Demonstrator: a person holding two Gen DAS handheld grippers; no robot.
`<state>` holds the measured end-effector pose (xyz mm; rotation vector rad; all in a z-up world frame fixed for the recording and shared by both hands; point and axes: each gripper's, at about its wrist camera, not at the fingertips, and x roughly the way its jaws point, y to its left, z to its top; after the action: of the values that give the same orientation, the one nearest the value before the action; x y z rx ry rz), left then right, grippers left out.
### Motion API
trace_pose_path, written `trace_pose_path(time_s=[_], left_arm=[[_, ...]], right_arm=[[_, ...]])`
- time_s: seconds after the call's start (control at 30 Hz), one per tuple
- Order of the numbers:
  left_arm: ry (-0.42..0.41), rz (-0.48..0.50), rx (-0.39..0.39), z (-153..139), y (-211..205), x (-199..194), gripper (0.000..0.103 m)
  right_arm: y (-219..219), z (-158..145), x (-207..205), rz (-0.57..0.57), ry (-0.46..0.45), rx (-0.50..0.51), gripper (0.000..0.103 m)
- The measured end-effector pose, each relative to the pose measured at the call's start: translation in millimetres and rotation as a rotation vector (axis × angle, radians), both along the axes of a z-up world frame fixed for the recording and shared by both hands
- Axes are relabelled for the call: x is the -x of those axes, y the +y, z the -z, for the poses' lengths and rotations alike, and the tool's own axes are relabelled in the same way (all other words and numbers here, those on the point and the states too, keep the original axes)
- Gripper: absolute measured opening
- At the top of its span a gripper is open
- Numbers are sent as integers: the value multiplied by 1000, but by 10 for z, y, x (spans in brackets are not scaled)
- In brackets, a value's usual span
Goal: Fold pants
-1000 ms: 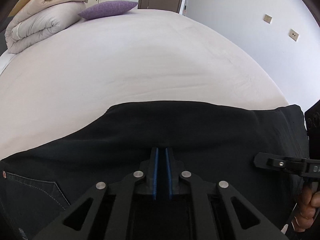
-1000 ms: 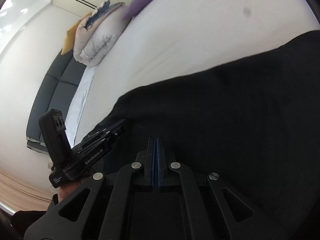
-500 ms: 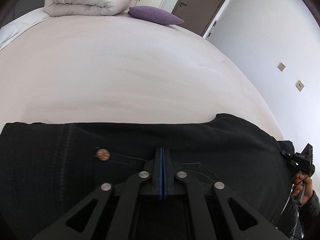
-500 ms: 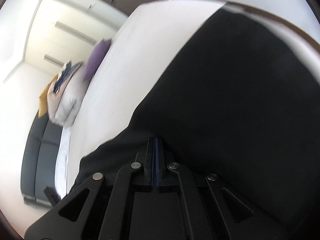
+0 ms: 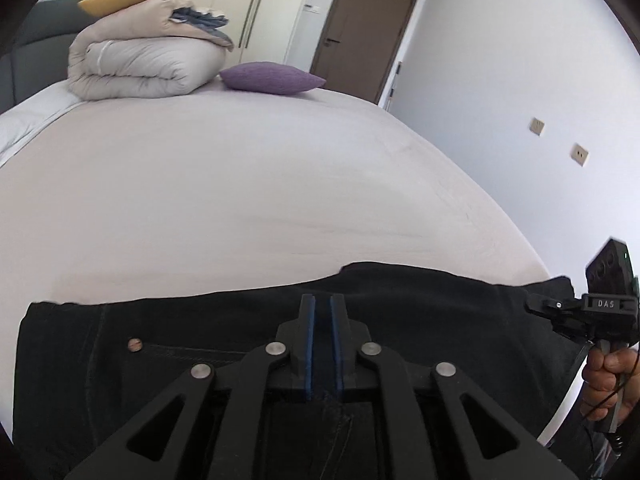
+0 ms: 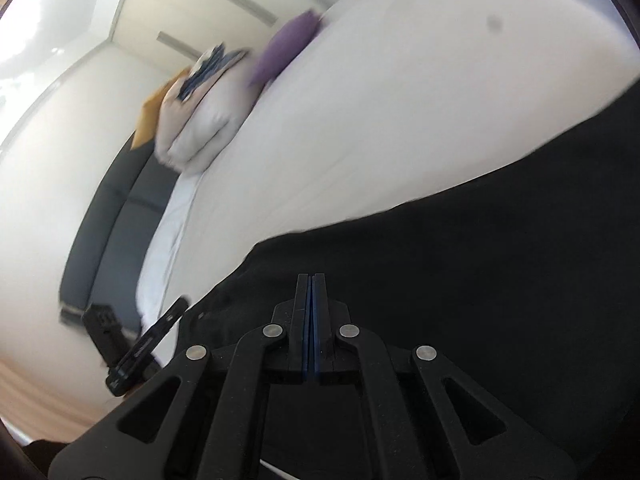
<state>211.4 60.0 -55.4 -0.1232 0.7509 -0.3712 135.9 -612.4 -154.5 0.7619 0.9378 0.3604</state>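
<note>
From my left wrist camera I see the black denim pants (image 5: 360, 320) lying across the near edge of the pale grey bed sheet (image 5: 240, 184), and my left gripper (image 5: 322, 312) stands slightly parted over the fabric, its blue-lined fingers a narrow gap apart with nothing visibly between them. My right gripper (image 6: 311, 292) has its fingers pressed together; whether cloth is pinched there I cannot tell. A rolled beige duvet (image 5: 140, 64) and a purple cushion (image 5: 272, 77) sit at the far end.

The left gripper (image 5: 322, 312) now parts slightly over the black pants (image 5: 420, 312), and the right gripper (image 5: 538, 309) sits nearer at their edge
</note>
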Motion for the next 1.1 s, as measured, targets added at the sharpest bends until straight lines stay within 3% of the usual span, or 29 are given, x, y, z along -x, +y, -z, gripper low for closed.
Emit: trace_pose_path(time_s=[0.1, 0.17, 0.23, 0.33, 0.43, 0.57, 0.67, 0.73, 0.77, 0.83, 0.93, 1.0, 1.03, 1.1], left_arm=[[70, -33, 0, 272, -92, -198, 10], [142, -73, 1, 618, -5, -359, 8], [169, -87, 110, 809, 141, -406, 5], [195, -92, 165, 868, 218, -457, 2], [190, -90, 176, 912, 205, -471, 2], [184, -91, 181, 918, 169, -465, 3], [184, -94, 174, 898, 153, -495, 3], [186, -94, 176, 889, 190, -493, 4], [188, -95, 176, 897, 185, -498, 4], [192, -97, 176, 880, 202, -509, 4], [195, -103, 159, 844, 121, -598, 4], [192, -109, 134, 829, 86, -528, 4], [190, -111, 126, 812, 72, -527, 4], [190, -114, 114, 808, 56, -530, 4]], right_arm=[[577, 267, -375, -137, 74, -61, 0], [925, 537, -616, -181, 135, -82, 0], [1106, 797, -823, -167, 184, -85, 0], [1266, 1154, -1136, -95, 187, -190, 0], [1000, 1124, -1033, -12, 122, -161, 0], [-224, 1050, -798, 273, 99, -135, 0], [-1038, 924, -363, 512, 100, -92, 0], [-1575, 782, 6, 597, 80, -127, 0], [-1636, 678, 113, 566, 35, -139, 0], [-1468, 577, 131, 397, -18, -158, 0], [-1073, 840, 39, 234, 47, -225, 0], [-1028, 1155, 9, 220, 119, -212, 0], [-1104, 1203, 42, 221, 85, -232, 0], [-1295, 1116, 90, 252, 71, -131, 0]])
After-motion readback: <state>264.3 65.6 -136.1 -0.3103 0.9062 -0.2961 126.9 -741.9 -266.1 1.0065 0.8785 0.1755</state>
